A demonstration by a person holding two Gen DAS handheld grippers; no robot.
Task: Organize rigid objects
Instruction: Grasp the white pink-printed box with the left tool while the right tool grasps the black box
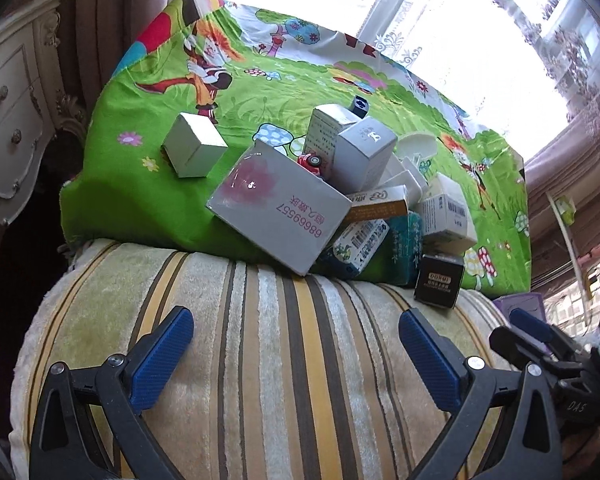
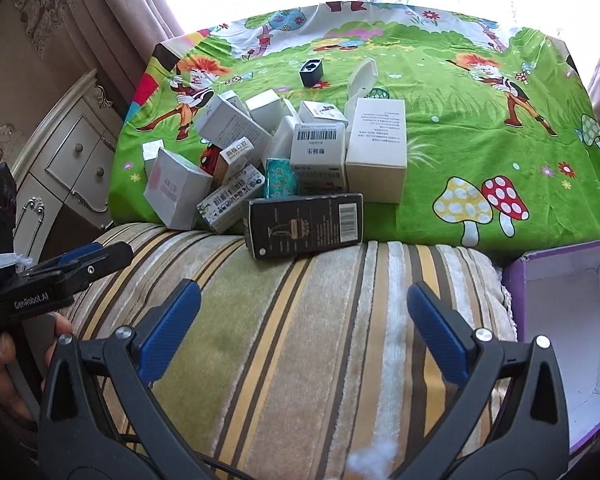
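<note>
Right wrist view showed the black box [image 2: 305, 225] lying crosswise at the bed's near edge, directly ahead of the right gripper [image 2: 305, 322], spread and empty, the nearer claw.

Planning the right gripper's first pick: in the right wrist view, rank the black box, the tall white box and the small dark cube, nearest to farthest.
From the right gripper:
1. black box, lying on the cushion edge.
2. tall white box, standing behind it, slightly right.
3. small dark cube, alone beyond the pile.
</note>
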